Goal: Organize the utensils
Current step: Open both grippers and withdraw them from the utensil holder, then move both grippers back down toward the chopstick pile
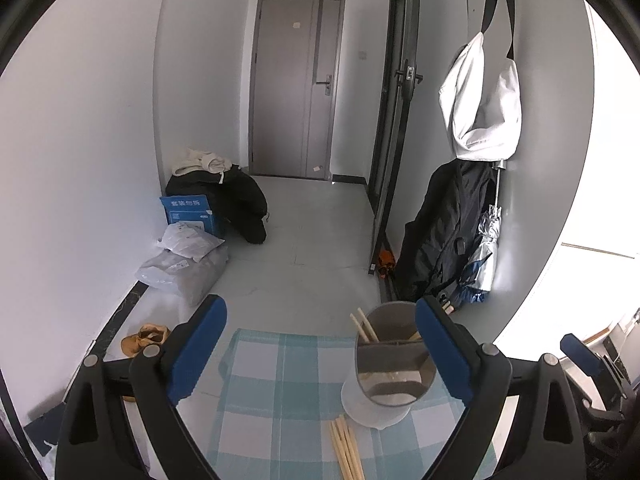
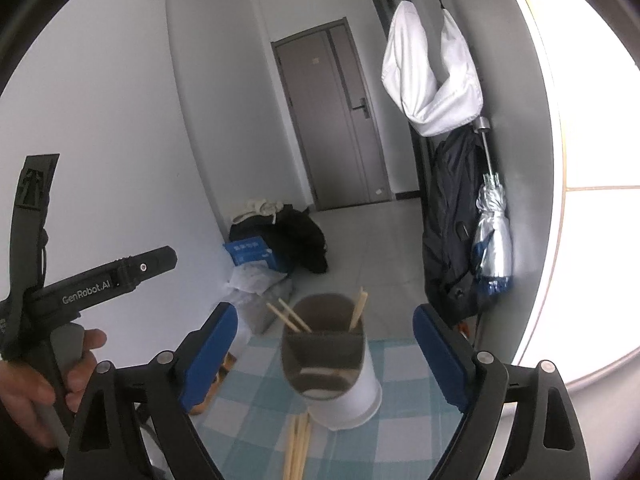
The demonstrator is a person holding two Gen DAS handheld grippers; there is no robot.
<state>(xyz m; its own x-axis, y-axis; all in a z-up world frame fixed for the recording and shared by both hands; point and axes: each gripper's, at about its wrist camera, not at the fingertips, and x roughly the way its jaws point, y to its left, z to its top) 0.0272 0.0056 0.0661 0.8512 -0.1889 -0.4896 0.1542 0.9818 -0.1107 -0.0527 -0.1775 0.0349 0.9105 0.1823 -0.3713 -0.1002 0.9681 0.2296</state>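
Observation:
A white utensil holder (image 1: 374,410) with a dark divided inside stands on a blue-and-white checked cloth (image 1: 280,380). Two chopsticks (image 1: 364,326) lean in its left compartment. Several loose chopsticks (image 1: 346,448) lie on the cloth in front of it. My left gripper (image 1: 321,302) is open and holds nothing; the holder sits by its right pad. In the right wrist view the holder (image 2: 348,400) is centred between the blue pads of my open, empty right gripper (image 2: 325,309). It holds three chopsticks (image 2: 290,316), and loose chopsticks (image 2: 298,448) lie below. A hand (image 2: 32,384) holds the left gripper's handle.
On the floor by the left wall lie plastic bags (image 1: 184,268), a blue box (image 1: 190,210) and dark clothes (image 1: 236,200). A tan shoe (image 1: 146,338) lies near the table's left edge. A coat (image 1: 444,236), umbrella (image 1: 486,252) and white bag (image 1: 480,108) hang on the right.

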